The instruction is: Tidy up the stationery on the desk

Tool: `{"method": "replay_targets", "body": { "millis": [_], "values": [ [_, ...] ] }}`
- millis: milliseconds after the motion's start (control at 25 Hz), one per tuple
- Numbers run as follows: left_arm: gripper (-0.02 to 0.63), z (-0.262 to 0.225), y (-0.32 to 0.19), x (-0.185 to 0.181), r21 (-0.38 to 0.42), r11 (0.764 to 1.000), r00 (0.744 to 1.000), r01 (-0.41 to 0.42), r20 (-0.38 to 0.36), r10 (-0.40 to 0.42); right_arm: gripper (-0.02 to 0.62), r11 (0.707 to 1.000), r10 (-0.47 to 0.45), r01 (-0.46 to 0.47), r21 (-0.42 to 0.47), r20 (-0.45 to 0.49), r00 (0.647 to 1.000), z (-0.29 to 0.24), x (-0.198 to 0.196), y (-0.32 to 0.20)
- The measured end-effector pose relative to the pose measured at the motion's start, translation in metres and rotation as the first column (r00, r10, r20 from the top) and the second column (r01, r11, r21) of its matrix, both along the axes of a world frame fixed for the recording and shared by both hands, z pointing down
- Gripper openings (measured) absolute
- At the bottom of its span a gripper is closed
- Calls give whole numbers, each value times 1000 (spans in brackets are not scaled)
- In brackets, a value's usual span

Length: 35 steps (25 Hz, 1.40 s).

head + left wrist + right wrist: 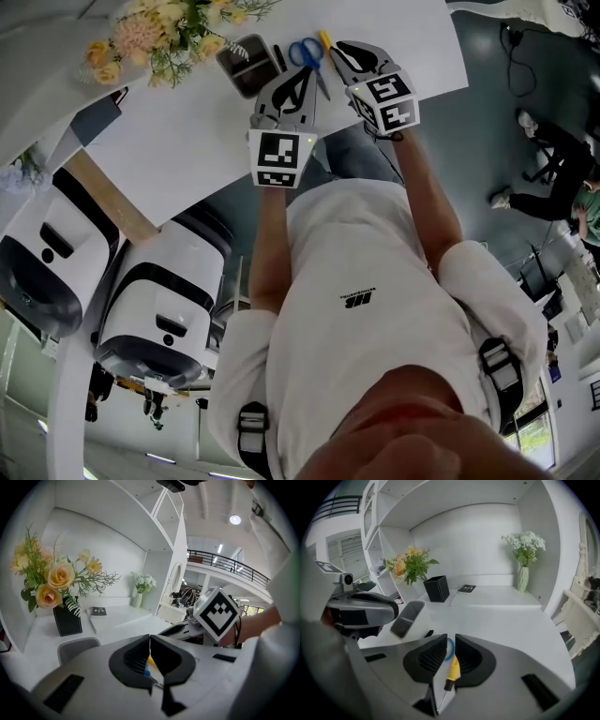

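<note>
Currently both tools hang over the white tabletop (187, 131), and everything groups round the grey tray (246, 64). A black pen (279, 58) lies just beside the tray, on the side away from the flowers (159, 28). The blue-handled scissors (305, 53) lie next past that pen, and the yellow pen (324, 40) lies just beyond the scissors, farthest from the tray. None of the three lies in the tray, whose inside shows nothing in the right gripper view.

The left hand-held gripper (295, 80) hovers near the tray, on the person's side of the scissors. In its own view the left hand-held gripper (150, 639) is clenched, jaw tips meeting with nothing caught between them. Scraps of yellow and blue show through the slit lower down.

The right hand-held gripper (349, 54) hovers farther from the tray, over the yellow pen. Seen in its own view, the right hand-held gripper (449, 639) is released, its jaws a narrow gap apart and grasping nothing. Through that gap show a scissors (449, 648) loop and the yellow pen (453, 665) on the tabletop below.
</note>
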<state>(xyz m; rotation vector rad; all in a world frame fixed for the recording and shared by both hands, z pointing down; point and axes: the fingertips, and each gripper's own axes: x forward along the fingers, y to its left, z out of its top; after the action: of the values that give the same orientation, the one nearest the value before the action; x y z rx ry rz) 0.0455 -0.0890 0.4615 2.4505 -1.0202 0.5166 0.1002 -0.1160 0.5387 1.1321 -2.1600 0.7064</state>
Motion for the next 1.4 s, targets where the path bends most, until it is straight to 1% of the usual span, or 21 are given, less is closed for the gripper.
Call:
{"method": "replay_targets", "body": {
  "millis": [280,560,720,1080,1400],
  "values": [
    [0,12,-6,8,-20,1000,1000,-3,13,3,40,999,-6,6,-35,-5,1000,26,0,-7],
    [0,19,-8,12,-35,999,1000,1,15,-1,81,996,-14,15,-90,2,1000,49,-1,-9],
    [0,22,-9,12,-39,999,1000,9,15,-8,86,994,-19,19,-111,3,1000,56,-3,-12],
    [0,23,-11,13,-40,999,1000,25,11,-24,106,990,-13,14,-141,5,1000,68,-7,-20],
    [0,24,-11,12,-47,998,1000,30,8,-30,106,988,-11,10,-152,-5,1000,75,-9,-26]
  ]
}}
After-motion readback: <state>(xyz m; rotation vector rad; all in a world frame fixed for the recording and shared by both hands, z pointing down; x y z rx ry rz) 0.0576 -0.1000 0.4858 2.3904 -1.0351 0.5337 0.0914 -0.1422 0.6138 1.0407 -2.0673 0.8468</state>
